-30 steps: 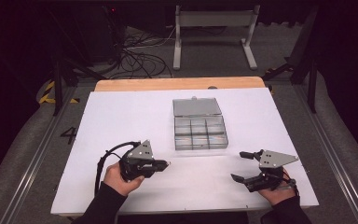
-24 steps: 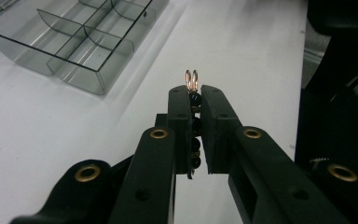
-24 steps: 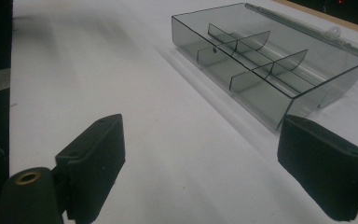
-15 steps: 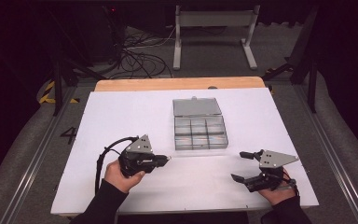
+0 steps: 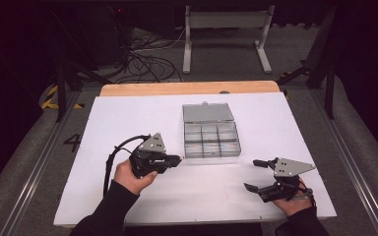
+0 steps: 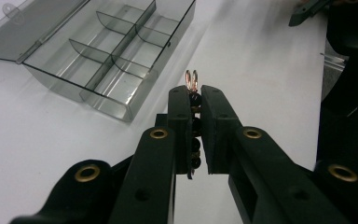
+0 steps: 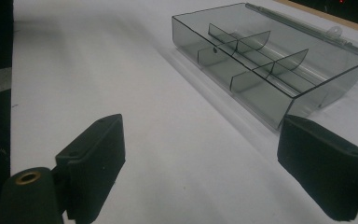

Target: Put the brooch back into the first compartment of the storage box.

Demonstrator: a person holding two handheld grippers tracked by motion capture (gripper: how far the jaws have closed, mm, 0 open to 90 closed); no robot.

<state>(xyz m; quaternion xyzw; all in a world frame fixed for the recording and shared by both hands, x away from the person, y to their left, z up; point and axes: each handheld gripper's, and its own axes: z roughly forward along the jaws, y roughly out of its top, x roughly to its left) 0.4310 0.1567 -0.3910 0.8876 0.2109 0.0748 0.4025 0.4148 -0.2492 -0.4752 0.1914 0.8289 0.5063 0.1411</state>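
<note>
nearest the person, the right gripper (image 5: pixel 257 175) rests low on the white bench (image 5: pixel 128 113) at the near right, its jaws spread wide with nothing between them; in the right gripper view its two black pads (image 7: pixel 93 154) stand far apart over bare white surface. the left gripper (image 5: pixel 176 160), held in the left hand (image 5: pixel 130 176) at the near left, is closed on a small piece of beaded jewellery (image 6: pixel 193 100): dark beads sit pinched between the pads, and a pair of thin copper-coloured rings pokes out past the tips. this gripper points toward the near left corner of a clear plastic organiser box (image 5: pixel 211 139), coming just beside it without touching. the box sits near the middle of the bench, divided into small compartments that look empty, with its lid (image 5: pixel 207 112) laid open flat on the far side. beyond the white surface, a wooden edge (image 5: pixel 187 88) runs along the far end of the bench.
</note>
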